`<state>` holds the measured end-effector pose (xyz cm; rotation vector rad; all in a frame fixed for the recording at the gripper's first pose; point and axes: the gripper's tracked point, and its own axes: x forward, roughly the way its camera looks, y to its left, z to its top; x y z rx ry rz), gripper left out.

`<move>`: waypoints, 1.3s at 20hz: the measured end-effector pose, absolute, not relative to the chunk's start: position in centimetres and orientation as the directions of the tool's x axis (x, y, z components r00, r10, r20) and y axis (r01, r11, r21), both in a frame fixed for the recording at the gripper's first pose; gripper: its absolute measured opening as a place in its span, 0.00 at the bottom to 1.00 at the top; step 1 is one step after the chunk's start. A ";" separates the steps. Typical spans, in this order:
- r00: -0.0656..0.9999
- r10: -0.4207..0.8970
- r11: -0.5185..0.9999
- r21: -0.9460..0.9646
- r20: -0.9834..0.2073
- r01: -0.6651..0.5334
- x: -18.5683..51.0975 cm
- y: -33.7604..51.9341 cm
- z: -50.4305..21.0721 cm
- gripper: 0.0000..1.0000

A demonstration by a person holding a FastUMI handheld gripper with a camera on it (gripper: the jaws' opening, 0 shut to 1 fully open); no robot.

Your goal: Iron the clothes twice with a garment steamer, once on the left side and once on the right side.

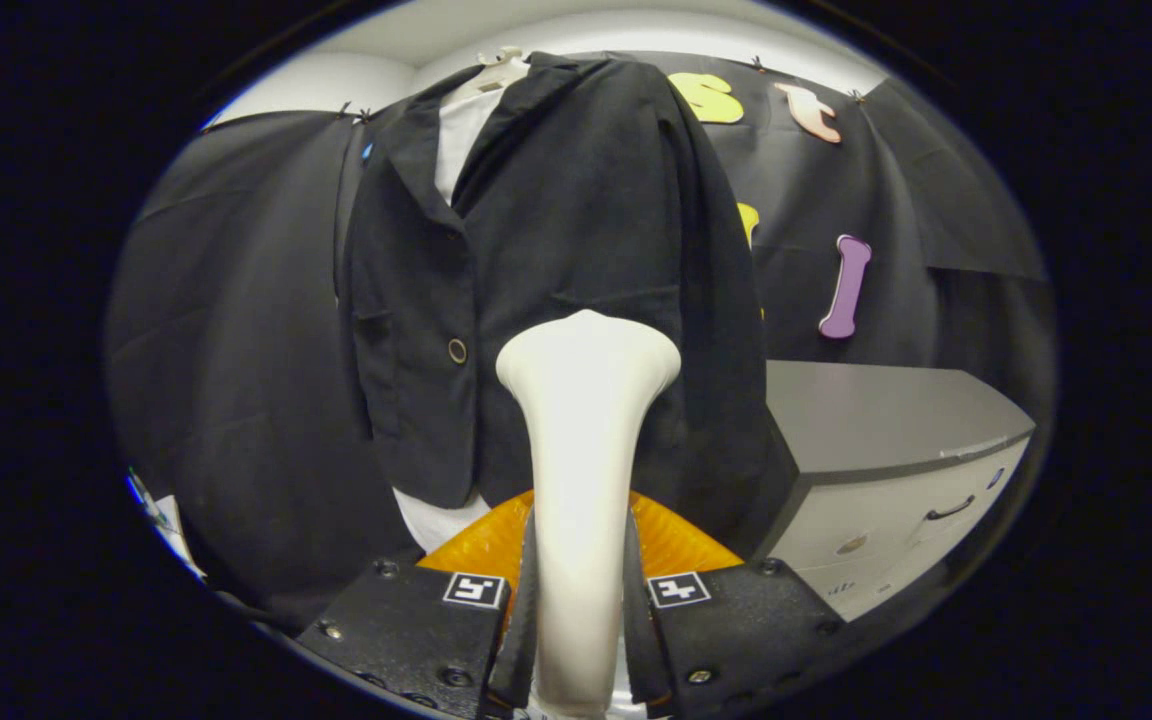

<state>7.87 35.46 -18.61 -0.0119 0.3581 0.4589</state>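
Note:
A black jacket (576,260) hangs on a white hanger (498,70) over a white shirt (458,140), straight ahead of me. My gripper (581,600) is shut on the cream handle of the garment steamer (584,440), with one finger pressing each side of it. The steamer stands upright between the fingers, its flared head (588,355) against or just in front of the jacket's lower right front panel, beside a round button (457,350). Whether the head touches the fabric I cannot tell.
A grey-topped white drawer cabinet (896,450) stands to the right of the jacket, close to its hem. An orange ribbed object (671,540) lies low behind the fingers, beneath the jacket. Black cloth (236,350) hangs all around behind.

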 end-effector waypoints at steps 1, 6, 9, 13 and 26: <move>0.832 0.429 0.898 0.067 -0.352 -0.435 7.6 35.4 -19.3 0.39; 0.813 0.408 0.902 0.047 -0.415 -0.429 6.7 34.9 -22.7 0.39; 0.806 0.380 0.909 0.022 -0.453 -0.416 6.6 34.5 -25.0 0.39; 0.787 0.348 0.915 0.000 -0.509 -0.404 6.0 33.8 -28.5 0.39; 0.902 0.379 0.923 0.017 -0.206 -0.383 6.1 35.9 -14.9 0.39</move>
